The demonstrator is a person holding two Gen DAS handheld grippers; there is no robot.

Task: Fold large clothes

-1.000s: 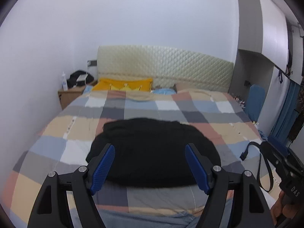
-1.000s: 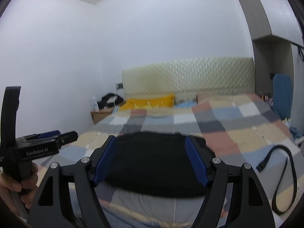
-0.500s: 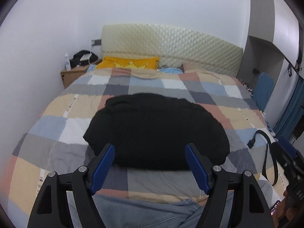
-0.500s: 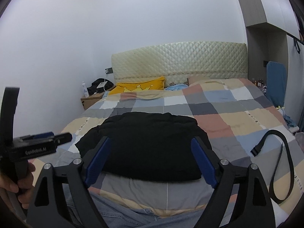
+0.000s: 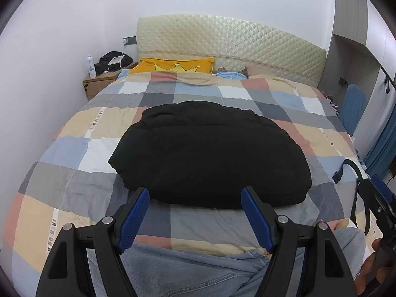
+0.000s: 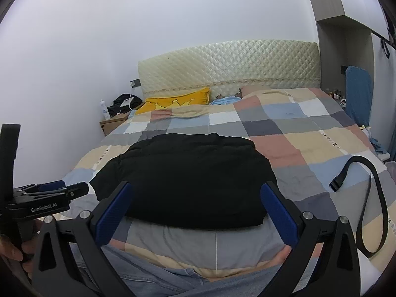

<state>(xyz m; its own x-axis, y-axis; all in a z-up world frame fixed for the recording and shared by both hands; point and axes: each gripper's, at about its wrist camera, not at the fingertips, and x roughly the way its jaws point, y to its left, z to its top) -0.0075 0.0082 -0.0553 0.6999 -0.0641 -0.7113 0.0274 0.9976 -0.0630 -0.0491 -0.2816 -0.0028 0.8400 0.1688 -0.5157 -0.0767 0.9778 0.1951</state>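
Black garment (image 5: 210, 153) is seen lying on the checked bedspread (image 5: 74, 128), near the foot of the bed and left of its centre, as a compact rounded bundle with a thick near edge; layers appear stacked, so it reads as folded over at least once, though the seams are lost in the dark fabric. Left gripper (image 5: 195, 215) is held above the near bed edge with its blue pads spread wide, nothing between them, not touching the cloth. Right gripper (image 6: 195, 210) is likewise spread wide and empty, held short of the bundle's near edge. A black strap (image 6: 371, 198) lies apart on the right side of the bedspread. A yellow pillow (image 5: 175, 65) sits by the headboard. Denim-clad legs are seen at the bottom of both views. Progress judged: the bundle fits either a finished fold just let go or a part-folded piece awaiting another fold; it cannot be settled from these views. No sleeves or loose ends are seen sticking out.
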